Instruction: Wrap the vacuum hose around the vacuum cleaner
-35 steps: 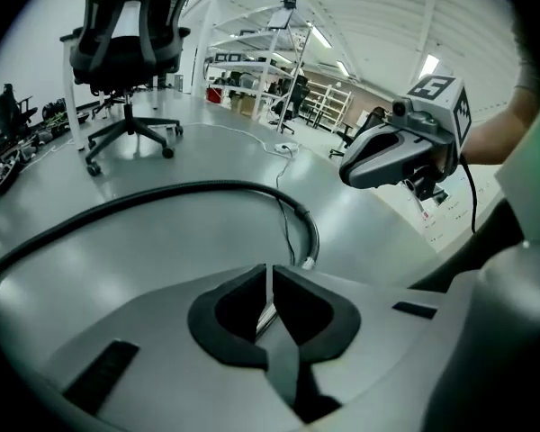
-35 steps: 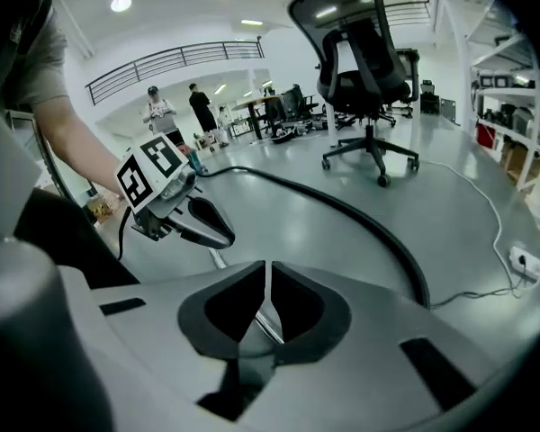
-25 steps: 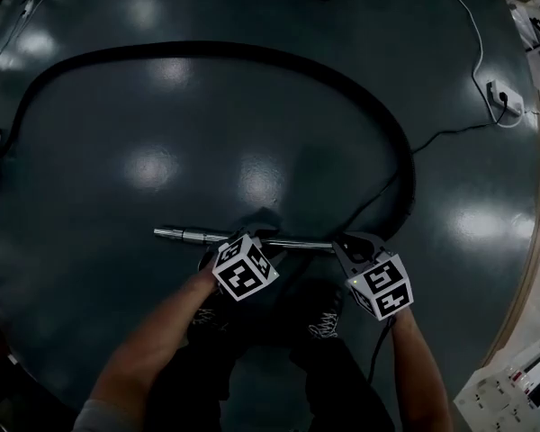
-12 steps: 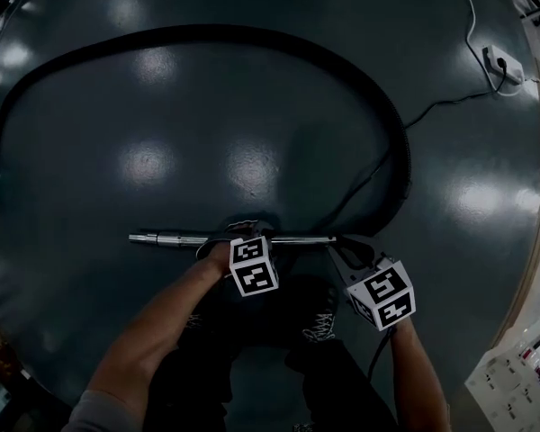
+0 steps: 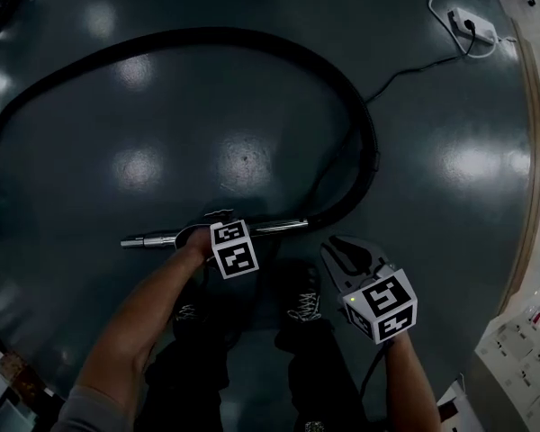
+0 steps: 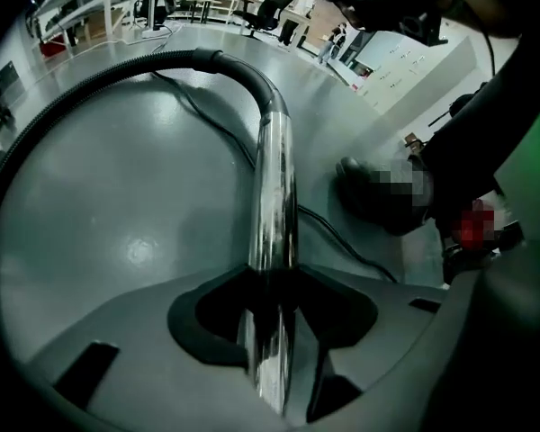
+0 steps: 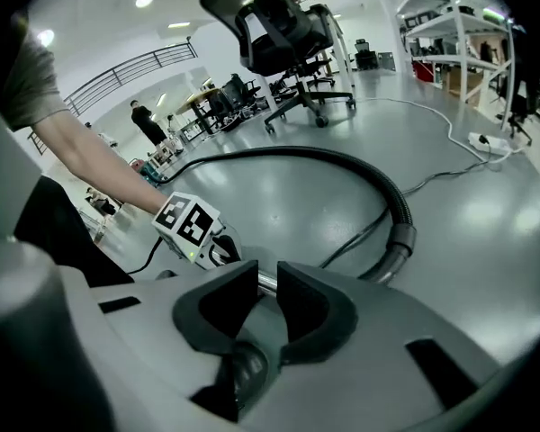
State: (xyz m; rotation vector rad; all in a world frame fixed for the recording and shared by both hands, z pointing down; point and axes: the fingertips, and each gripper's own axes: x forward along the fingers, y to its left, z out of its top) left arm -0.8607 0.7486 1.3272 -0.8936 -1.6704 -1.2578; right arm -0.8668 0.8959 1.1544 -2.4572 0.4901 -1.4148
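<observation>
The black ribbed vacuum hose (image 5: 252,39) lies in a wide loop on the dark floor and ends in a chrome wand (image 5: 153,239) in front of my feet. My left gripper (image 5: 207,235) is shut on the wand near its middle. Its jaws have just been closing, and the tube (image 6: 274,187) runs between the pads of my left gripper (image 6: 272,309). My right gripper (image 5: 339,256) hangs off the wand, nearer me and to the right. Its jaws (image 7: 268,300) stand slightly open with nothing between them. The hose cuff (image 7: 400,241) lies ahead of it. I see no vacuum cleaner body.
A white power strip (image 5: 472,23) with a white lead lies at the far right, and a thin black cable (image 5: 405,70) runs from it toward the hose. My shoes (image 5: 301,304) are just behind the wand. White furniture (image 5: 522,358) borders the right. An office chair (image 7: 279,25) stands beyond the loop.
My right gripper has let go of the wand's hose end and drawn back toward me, jaws slightly parted. My left gripper has turned and lowered onto the wand and stays there.
</observation>
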